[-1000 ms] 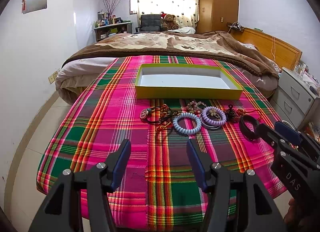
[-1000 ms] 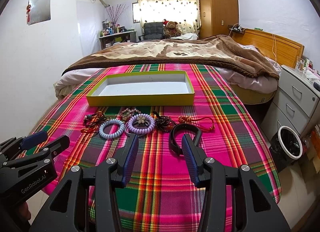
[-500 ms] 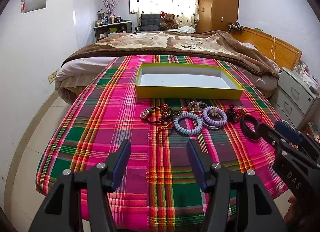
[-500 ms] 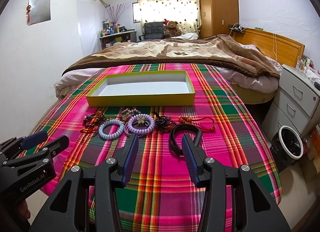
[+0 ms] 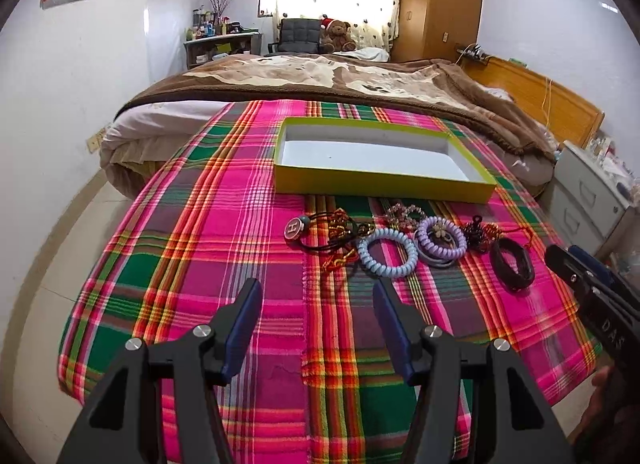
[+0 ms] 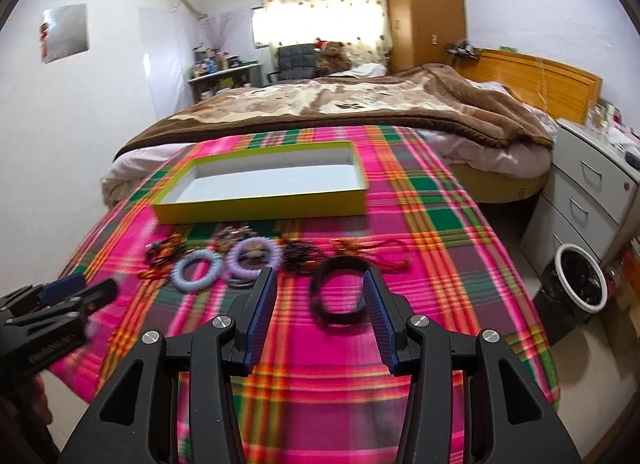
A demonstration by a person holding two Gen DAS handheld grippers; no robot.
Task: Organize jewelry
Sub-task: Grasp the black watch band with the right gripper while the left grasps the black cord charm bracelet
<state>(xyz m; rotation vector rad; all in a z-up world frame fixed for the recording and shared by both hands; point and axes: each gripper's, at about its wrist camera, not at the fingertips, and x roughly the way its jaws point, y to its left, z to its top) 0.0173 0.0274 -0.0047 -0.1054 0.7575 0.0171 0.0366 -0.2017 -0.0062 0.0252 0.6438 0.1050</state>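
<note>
A woven plaid cloth (image 5: 224,232) is covering the table, looking matt and slightly ribbed. At twelve o'clock a yellow-green box (image 5: 380,184) is showing smooth, matt cardboard walls. The blue coil band (image 5: 387,253) at its six o'clock is looking like glossy plastic; beyond, a fuzzy brown blanket (image 5: 320,76).

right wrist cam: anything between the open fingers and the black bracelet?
No. In the right wrist view, only bare plaid cloth separates the right gripper from the black bracelet.
</note>
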